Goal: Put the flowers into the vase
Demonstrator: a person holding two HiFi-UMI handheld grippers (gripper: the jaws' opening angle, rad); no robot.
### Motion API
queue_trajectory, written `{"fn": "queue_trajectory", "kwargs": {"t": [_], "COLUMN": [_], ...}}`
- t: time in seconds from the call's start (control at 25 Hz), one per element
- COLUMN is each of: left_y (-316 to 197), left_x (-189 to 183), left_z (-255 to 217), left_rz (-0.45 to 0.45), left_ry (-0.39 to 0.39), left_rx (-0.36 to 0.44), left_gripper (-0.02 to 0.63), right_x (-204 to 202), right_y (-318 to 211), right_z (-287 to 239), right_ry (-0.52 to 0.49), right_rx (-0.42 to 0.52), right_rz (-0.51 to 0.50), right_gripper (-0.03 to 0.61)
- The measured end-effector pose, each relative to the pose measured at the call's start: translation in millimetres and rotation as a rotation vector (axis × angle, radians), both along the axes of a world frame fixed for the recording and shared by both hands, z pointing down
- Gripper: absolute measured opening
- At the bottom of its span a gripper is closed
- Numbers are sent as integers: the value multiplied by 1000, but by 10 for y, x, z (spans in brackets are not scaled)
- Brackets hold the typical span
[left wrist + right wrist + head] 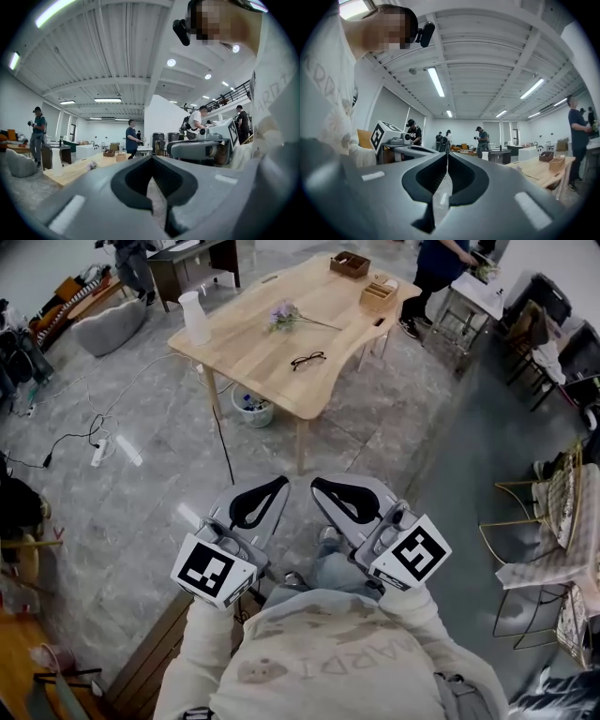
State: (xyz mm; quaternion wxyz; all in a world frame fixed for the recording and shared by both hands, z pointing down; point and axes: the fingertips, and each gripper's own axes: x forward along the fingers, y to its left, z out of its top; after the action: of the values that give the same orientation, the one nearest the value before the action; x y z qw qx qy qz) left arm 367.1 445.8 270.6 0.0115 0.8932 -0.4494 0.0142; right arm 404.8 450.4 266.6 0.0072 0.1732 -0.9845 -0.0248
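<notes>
Step in hand: approach, nothing grasped yet. Left gripper (282,483) clenched, empty. Right gripper (317,484) clenched, empty. Both held close to torso, well apart from table (272,376). Flowers (283,314) laid flat mid-table, stem (323,324) pointed away from vase (195,318). Vase upright near table corner, apart from flowers. Glasses (307,360) nearer front edge, not involved. Next move, as judged: table to be closed in on, one jaw pair opened, stem pinched rather than blossom, vase possibly steadied by other gripper.

Sweatshirt (352,659) print: "MARDI" (upside down, head view).
</notes>
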Motion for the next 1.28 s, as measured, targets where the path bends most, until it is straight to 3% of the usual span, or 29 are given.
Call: {"fn": "queue_trajectory", "kwargs": {"t": [0.52, 1.28], "left_y": [-970, -2677], "left_x": [34, 358], "left_z": [1, -131], "left_rz": [12, -124], "left_ry": [1, 18], "left_rx": [-3, 15], "left_gripper": [0, 0], "right_x": [59, 445], "right_y": [-1070, -2829], "right_z": [-103, -164], "right_ry": [-75, -90], "right_rx": [-16, -26], "right_rz": [4, -112], "right_gripper": [48, 52]}}
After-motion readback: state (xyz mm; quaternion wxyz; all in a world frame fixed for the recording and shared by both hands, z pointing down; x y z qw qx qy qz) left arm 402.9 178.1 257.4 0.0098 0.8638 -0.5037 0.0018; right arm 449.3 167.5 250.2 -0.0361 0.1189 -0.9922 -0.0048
